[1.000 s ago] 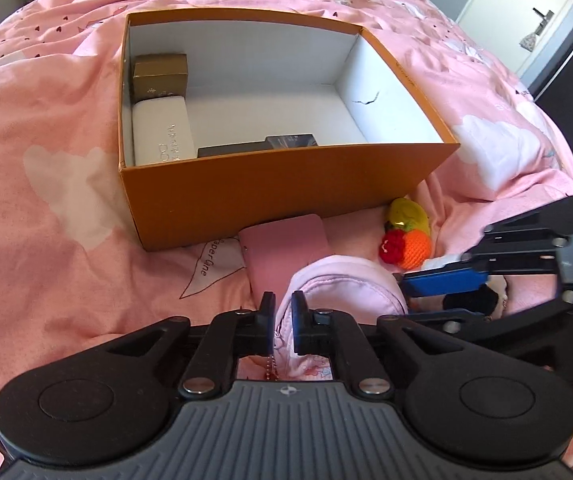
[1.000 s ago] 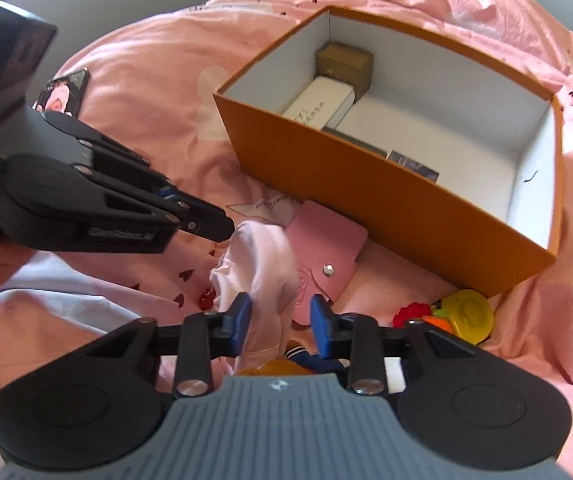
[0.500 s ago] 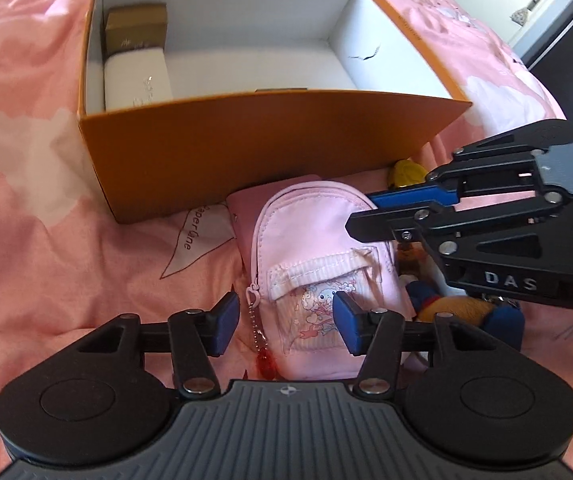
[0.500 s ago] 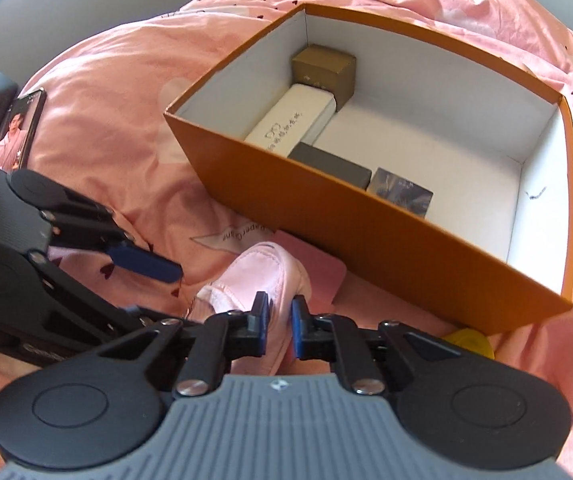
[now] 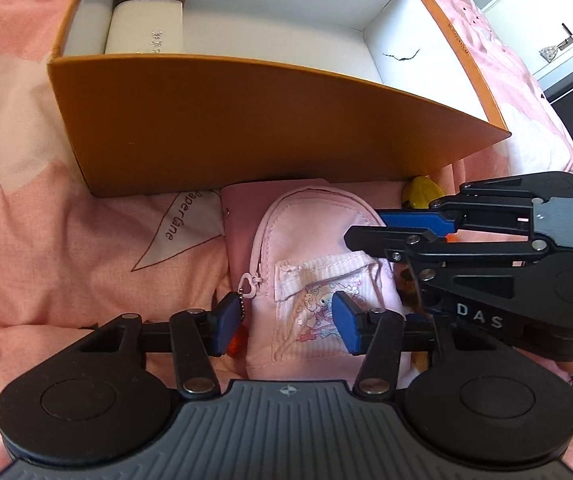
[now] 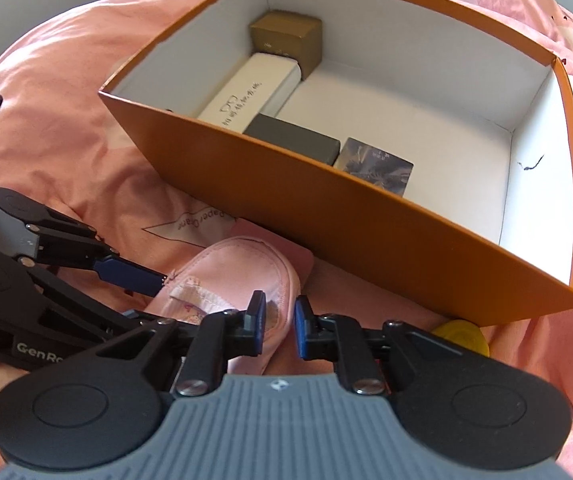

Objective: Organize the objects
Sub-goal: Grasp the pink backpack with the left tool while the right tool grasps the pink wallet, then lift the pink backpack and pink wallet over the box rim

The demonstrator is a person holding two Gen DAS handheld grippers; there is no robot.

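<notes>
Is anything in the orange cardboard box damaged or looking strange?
Yes. The orange cardboard box has a thin dark jagged mark, like a crack or scratch, on its white inner right wall. The gold box, white case and dark grey box lie tidy inside.

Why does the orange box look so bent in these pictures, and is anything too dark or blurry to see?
Left wrist view: the fisheye lens bows the orange cardboard box's front wall into a curve; its face is in shade, the white inside sunlit. Right wrist view: the same curving, sharp focus on the small gold carton inside; the picture corners go black.
</notes>
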